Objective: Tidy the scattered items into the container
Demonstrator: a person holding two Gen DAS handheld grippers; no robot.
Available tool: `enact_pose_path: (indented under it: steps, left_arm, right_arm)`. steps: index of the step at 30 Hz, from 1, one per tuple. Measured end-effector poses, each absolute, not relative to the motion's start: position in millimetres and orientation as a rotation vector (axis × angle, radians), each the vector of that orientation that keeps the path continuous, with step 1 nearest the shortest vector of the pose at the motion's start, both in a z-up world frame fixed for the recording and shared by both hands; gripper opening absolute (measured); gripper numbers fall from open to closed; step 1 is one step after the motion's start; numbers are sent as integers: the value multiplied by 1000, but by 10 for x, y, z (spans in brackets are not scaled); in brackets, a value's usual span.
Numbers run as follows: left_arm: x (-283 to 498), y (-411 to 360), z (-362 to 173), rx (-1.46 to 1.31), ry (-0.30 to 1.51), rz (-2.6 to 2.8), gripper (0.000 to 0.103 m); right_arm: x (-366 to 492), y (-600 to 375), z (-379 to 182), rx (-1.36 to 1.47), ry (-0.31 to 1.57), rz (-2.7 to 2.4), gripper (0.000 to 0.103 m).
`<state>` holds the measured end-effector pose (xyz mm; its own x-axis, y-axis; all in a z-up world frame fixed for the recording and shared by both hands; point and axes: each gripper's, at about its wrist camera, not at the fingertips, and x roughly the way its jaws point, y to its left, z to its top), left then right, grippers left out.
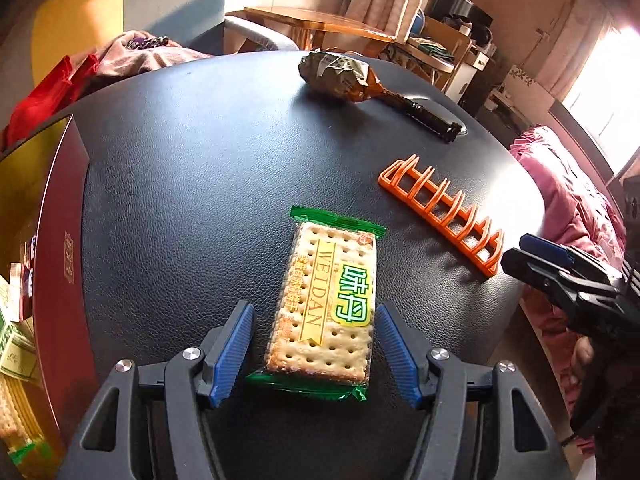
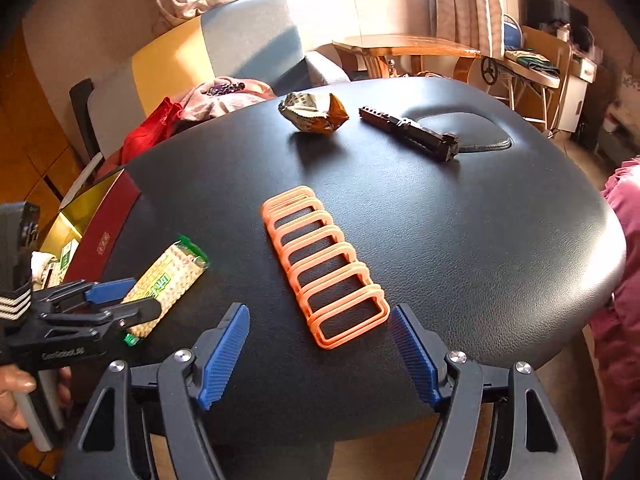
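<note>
A green-edged cracker packet (image 1: 326,304) lies flat on the black leather table (image 1: 200,168). My left gripper (image 1: 314,350) is open, its blue pads on either side of the packet's near end, not touching it. An orange plastic rack (image 2: 324,268) lies on the table. My right gripper (image 2: 318,354) is open just before the rack's near end. A crumpled snack bag (image 2: 314,114) and a black rail-shaped part (image 2: 410,132) lie at the far side. The red box (image 1: 60,240) with a gold lining stands at the table's left edge and holds several packets.
The table edge curves close on the right, with pink bedding (image 1: 576,200) beyond it. Clothes (image 2: 216,96) and a red bag (image 2: 148,132) lie behind the table on the far left. A wooden table (image 2: 404,46) and shelves stand farther back.
</note>
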<state>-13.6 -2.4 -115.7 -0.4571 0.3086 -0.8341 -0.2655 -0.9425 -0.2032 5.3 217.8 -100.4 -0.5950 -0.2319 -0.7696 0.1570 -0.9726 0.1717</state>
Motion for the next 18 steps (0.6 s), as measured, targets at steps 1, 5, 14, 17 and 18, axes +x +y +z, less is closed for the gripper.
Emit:
enact_pose_path:
  steps: [1,5,14,17,18]
  left_arm:
    - [-142,17,-1142,-1391,-37,2422,64]
    - [-215,195,-1120,-1376,73,2408,64]
    - [-328,182,-1207,-1425,101,2395,61]
    - [-297,188,-1213,-1413,146,2412,53]
    - [-291,183,-1212,-1410,150,2415,51]
  right_arm:
    - [46,2180,-1001,1278,-125,-2625,74]
    - [15,2177,-988,1262,-96,-2624,74]
    - [-161,2160,-980,1230,10,-2574,74]
    - [-294,2129,-1039,1247,64,-2533,74]
    - [-352,2107,-1065,1256,95,-2516,74]
